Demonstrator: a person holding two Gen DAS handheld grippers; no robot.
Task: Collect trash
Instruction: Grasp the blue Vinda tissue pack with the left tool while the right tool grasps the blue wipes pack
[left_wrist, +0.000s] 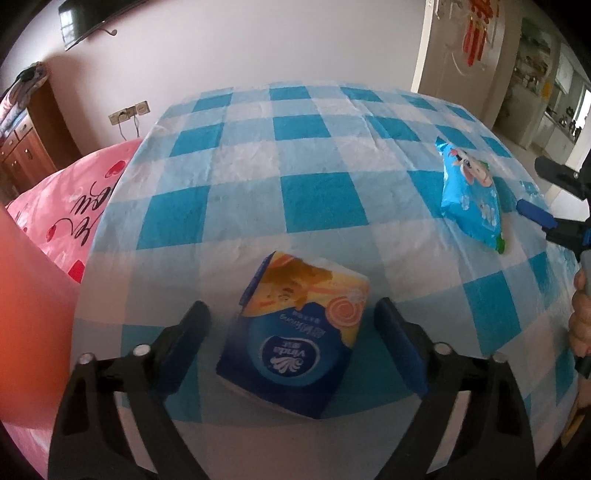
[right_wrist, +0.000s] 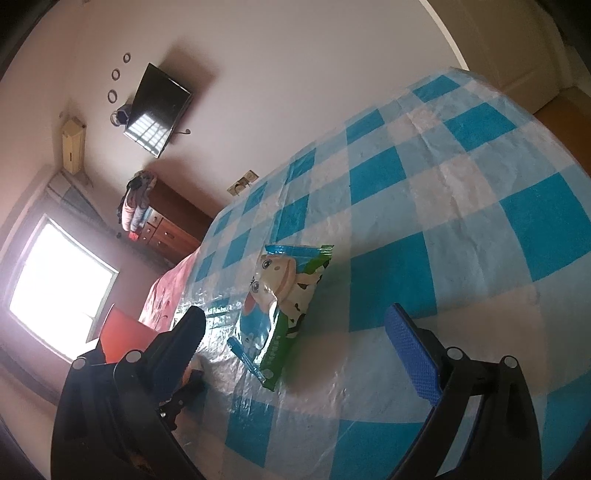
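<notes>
Left hand-held gripper (left_wrist: 291, 339) straddling the tissue pack (left_wrist: 295, 332), right one lined up on the snack bag (right_wrist: 284, 314); grab step in hand, nothing picked up yet.

My left jaws stand apart on either side of the blue-and-yellow tissue pack, which lies flat on the checked tabletop (left_wrist: 258, 147) near its front edge; the pads look clear of its sides, so no grip yet. My right hand-held gripper (right_wrist: 295, 332) is released too, jaws wide, with the cow-print snack bag lying on the tabletop between and just ahead of the fingers, untouched. Next, I judge: close the left on the pack's sides, lift it clear, then ease the right forward around the bag. Soft pack, so it may squash or slip. No bin is clearly in view.
</notes>
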